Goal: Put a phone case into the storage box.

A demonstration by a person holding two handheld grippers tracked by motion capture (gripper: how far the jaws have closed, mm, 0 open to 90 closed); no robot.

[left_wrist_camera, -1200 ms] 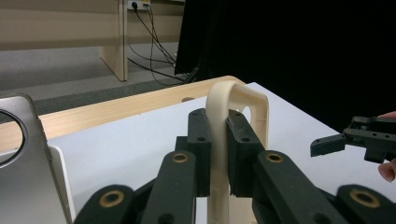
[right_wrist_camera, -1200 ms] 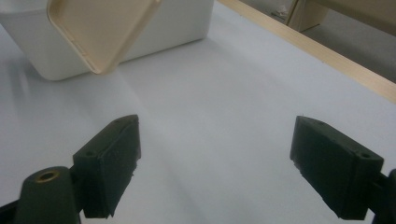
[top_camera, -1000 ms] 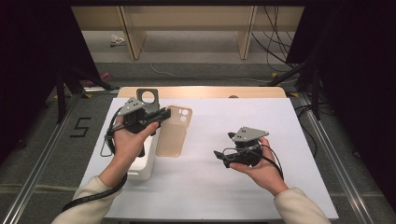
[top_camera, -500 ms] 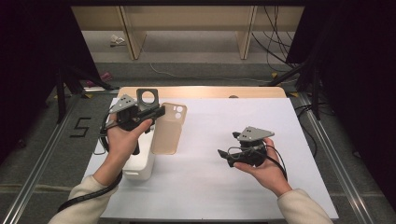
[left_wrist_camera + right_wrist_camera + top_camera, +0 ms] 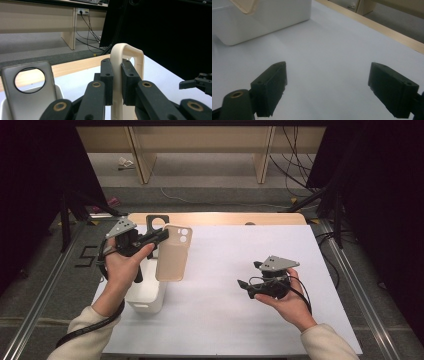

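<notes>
A beige phone case (image 5: 172, 255) hangs upright above the white table (image 5: 225, 320), pinched at its top edge. My left gripper (image 5: 162, 236) is shut on it. In the left gripper view the two black pads clamp the case's rim (image 5: 125, 50) from both sides at the left gripper (image 5: 117, 82). A grey phone case (image 5: 32, 97) with a round camera hole stands in a white bin (image 5: 147, 295) just below and left of the held case. My right gripper (image 5: 245, 287) hovers low over the table's right half, open with nothing between its pads (image 5: 272, 85).
The table's wooden back edge (image 5: 225, 218) runs behind the bin. In the right gripper view the white bin (image 5: 262, 17) sits ahead, with the held case's corner (image 5: 244, 5) above it. Dark stands and cables flank the table on the floor.
My left gripper has carried the beige case leftward, closer over the white bin, and slightly higher. The right hand has barely shifted.
</notes>
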